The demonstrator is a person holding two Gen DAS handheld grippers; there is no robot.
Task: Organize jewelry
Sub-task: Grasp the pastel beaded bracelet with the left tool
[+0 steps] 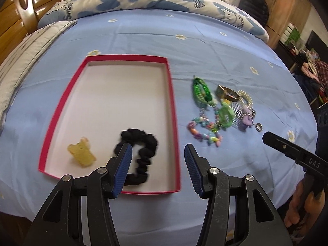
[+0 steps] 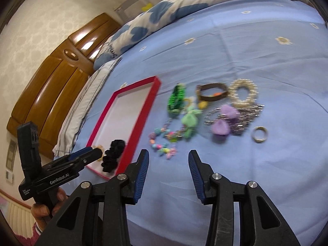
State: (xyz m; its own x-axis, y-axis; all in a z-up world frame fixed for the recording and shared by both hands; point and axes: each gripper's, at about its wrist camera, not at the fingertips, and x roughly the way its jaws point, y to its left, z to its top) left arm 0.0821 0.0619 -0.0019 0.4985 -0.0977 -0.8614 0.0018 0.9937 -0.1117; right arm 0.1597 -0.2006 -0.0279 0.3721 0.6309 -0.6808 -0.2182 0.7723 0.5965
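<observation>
I see my left tongs (image 1: 157,153) hanging apart and empty over the red tray (image 1: 173,102), which holds a black scrunchie (image 1: 143,143) and a yellow clip (image 1: 82,153). My right tongs (image 2: 169,160) gape empty above the bed (image 2: 256,174), near the jewelry pile (image 2: 205,112) lying beside the tray.
</observation>
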